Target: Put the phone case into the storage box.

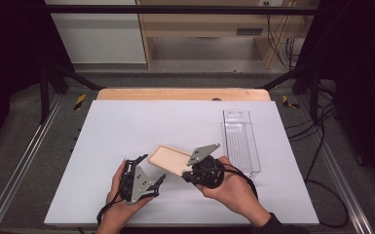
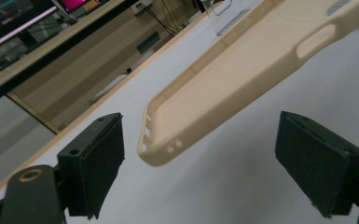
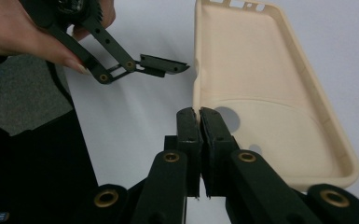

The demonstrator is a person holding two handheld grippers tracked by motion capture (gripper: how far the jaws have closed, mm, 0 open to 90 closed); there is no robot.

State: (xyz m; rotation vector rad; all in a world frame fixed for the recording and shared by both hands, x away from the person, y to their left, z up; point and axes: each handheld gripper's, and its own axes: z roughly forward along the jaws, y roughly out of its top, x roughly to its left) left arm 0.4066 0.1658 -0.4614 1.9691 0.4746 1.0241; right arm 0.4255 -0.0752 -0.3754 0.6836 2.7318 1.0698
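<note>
1 beige phone case (image 1: 169,159) pinched by R gripper (image 3: 199,114), L gripper (image 2: 200,163) wide, 1 clear tray (image 1: 241,141)

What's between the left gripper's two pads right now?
The cream phone case's end hangs in the gap, touching neither pad of the left gripper, per the left gripper view.

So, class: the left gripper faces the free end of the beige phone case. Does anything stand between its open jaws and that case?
Nothing visible does. The left gripper stands open, its two pads apart with only bare white table between them, and the case hangs just ahead of the gap, touching neither pad. The right gripper is shut on the case's side wall, at its other end.
</note>
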